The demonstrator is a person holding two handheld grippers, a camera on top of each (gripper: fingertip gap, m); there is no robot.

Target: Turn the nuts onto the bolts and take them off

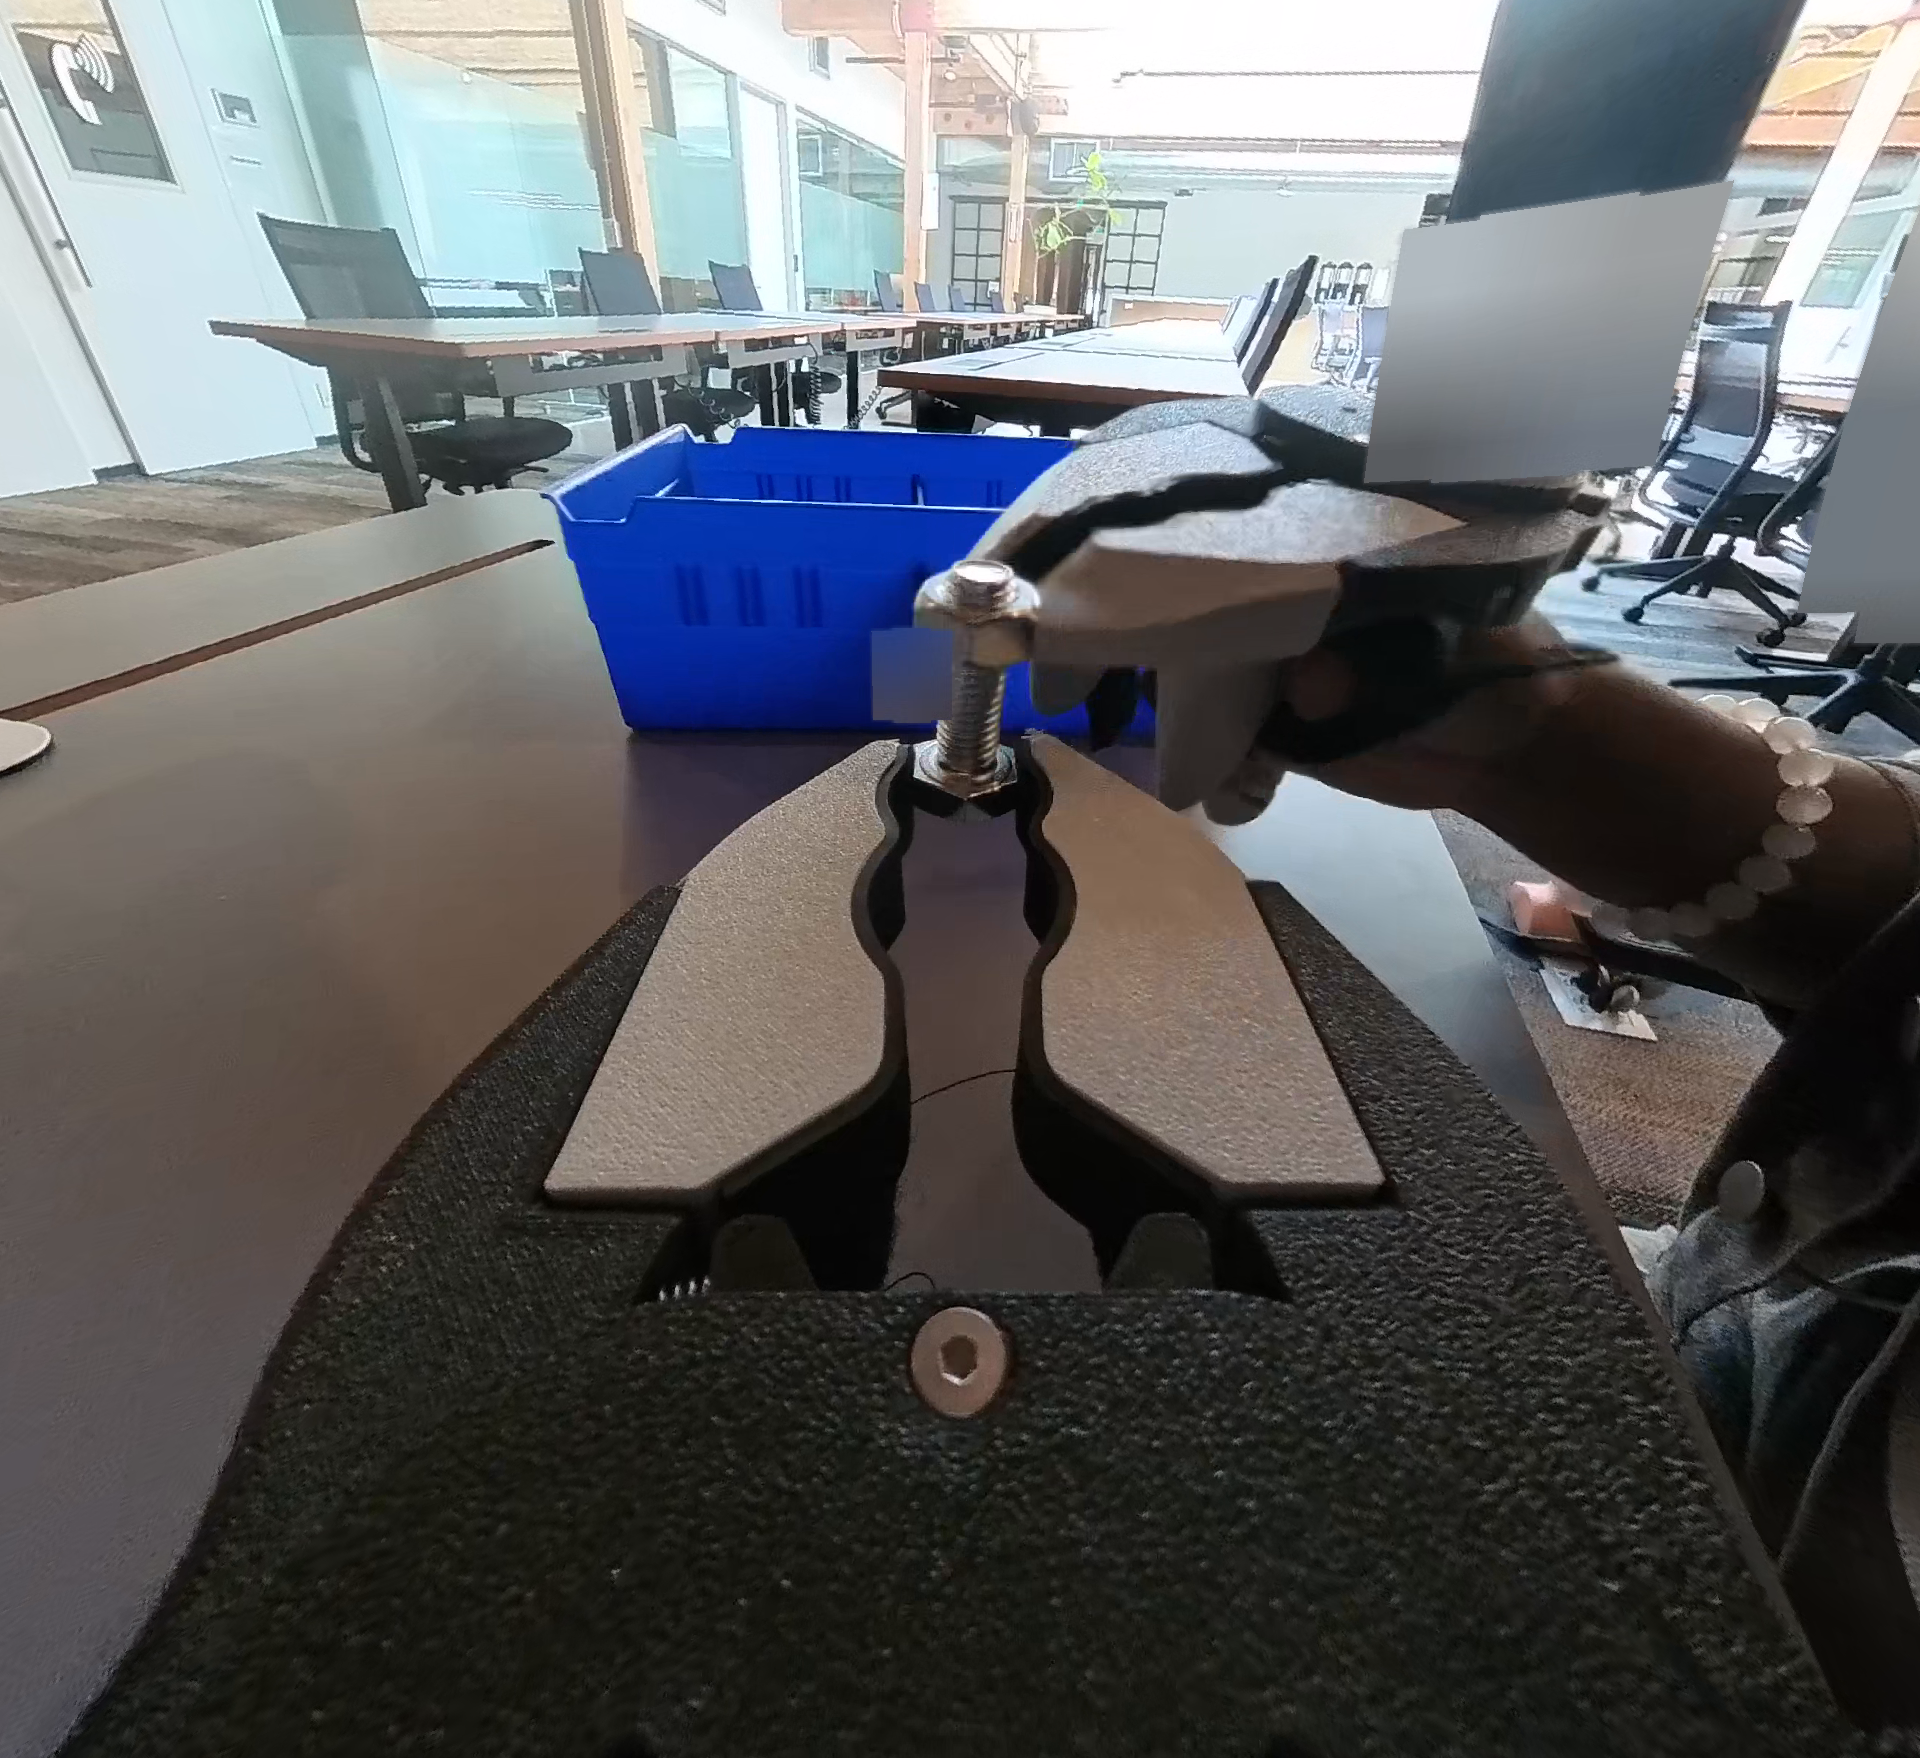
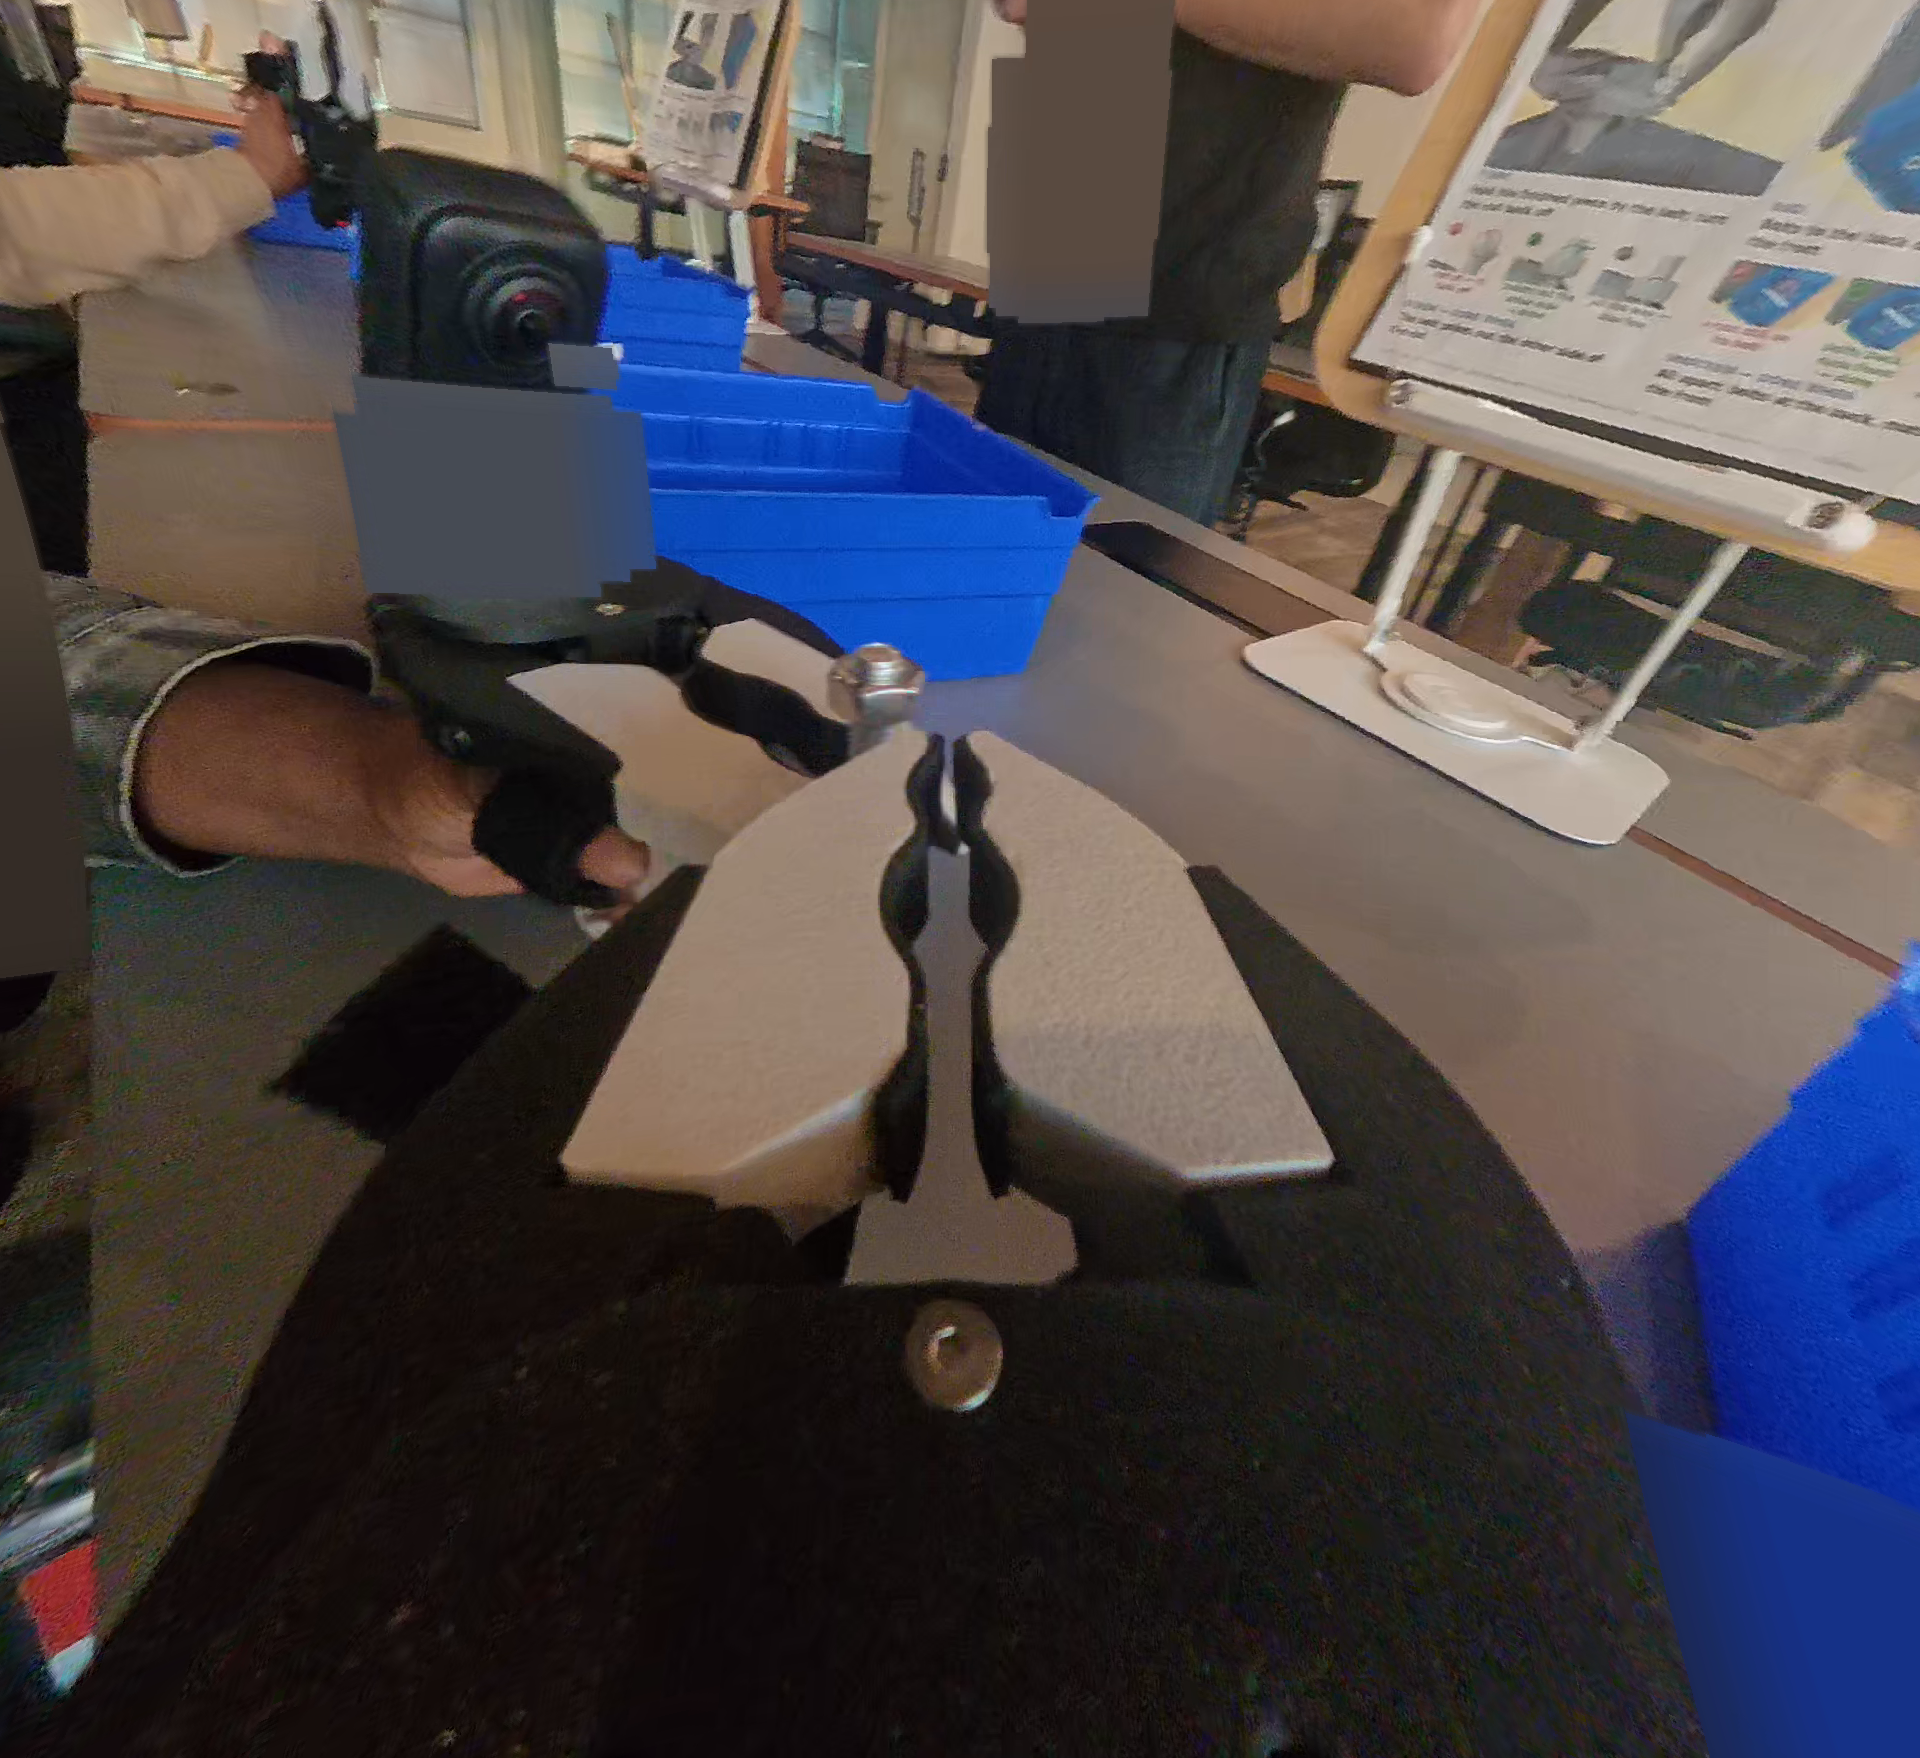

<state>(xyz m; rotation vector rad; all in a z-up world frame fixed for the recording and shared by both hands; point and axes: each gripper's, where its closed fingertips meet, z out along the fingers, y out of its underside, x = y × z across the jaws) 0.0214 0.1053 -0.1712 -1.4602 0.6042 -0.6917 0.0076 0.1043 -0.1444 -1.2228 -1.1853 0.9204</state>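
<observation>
A silver bolt (image 1: 964, 700) stands upright over the dark table (image 1: 312, 825), with a hex nut (image 1: 977, 602) at its top end. My left gripper (image 1: 961, 773) is shut on the hex head at the bolt's lower end. My right gripper (image 1: 1034, 612) comes in from the right at nut height, its tip touching the nut's side. In the right wrist view the right gripper (image 2: 951, 747) has its jaws almost together with nothing between them. The nut (image 2: 876, 674) sits just beyond its left fingertip, and the left gripper (image 2: 831, 747) reaches in from the left.
A blue bin (image 1: 790, 586) stands behind the bolt and also shows in the right wrist view (image 2: 862, 545). Another blue bin (image 2: 1818, 1241) is at the right. An instruction board on a white stand (image 2: 1455, 721) and a standing person (image 2: 1247, 150) are beyond the table. Left and right tips are no more than a few centimetres apart.
</observation>
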